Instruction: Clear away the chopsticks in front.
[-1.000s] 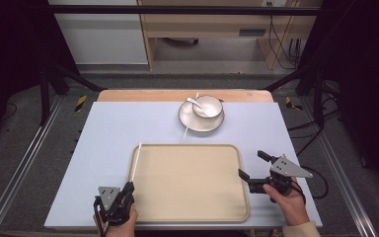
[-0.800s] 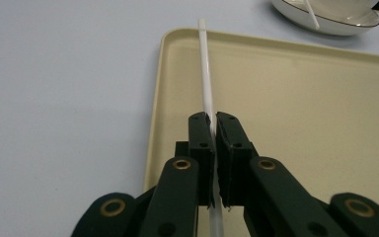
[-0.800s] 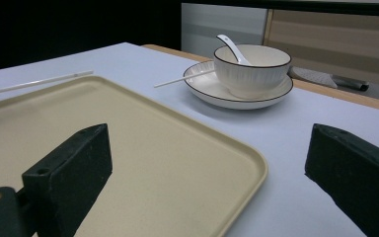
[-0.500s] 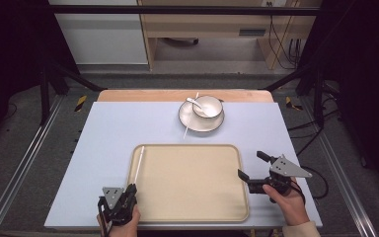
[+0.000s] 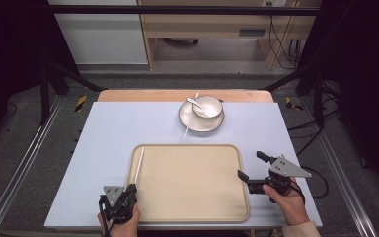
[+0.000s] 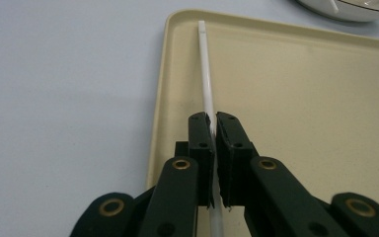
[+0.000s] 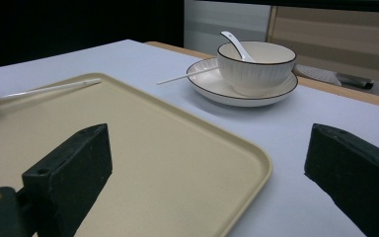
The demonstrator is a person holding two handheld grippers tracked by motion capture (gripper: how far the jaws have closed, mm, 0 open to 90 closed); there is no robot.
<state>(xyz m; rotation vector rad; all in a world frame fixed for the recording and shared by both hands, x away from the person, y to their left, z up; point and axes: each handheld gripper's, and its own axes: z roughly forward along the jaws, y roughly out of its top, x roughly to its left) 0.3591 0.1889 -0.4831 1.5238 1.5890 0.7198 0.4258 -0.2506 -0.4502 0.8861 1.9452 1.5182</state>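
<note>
Left gripper [image 6: 212, 129] clamps a white chopstick [image 6: 206, 74] over the tray [image 5: 192, 207]; right gripper [image 5: 253, 166] wide open, empty.

Left jaws pinched tight on the chopstick near its close end; the stick runs forward along the tray's left edge, far tip just inside the far-left corner, whether it rests on the tray floor or hangs just above it cannot be told. Right gripper sits at the tray's right edge, jaws spread far apart, one over the tray rim, one over the pale blue table cover [image 5: 103, 128]. Beyond the tray: bowl [image 5: 208, 106] with a white spoon [image 5: 193, 101] on a plate [image 5: 190, 118], second chopstick [image 5: 191, 116] leaning across the plate's left rim, tip on the cover.
</note>
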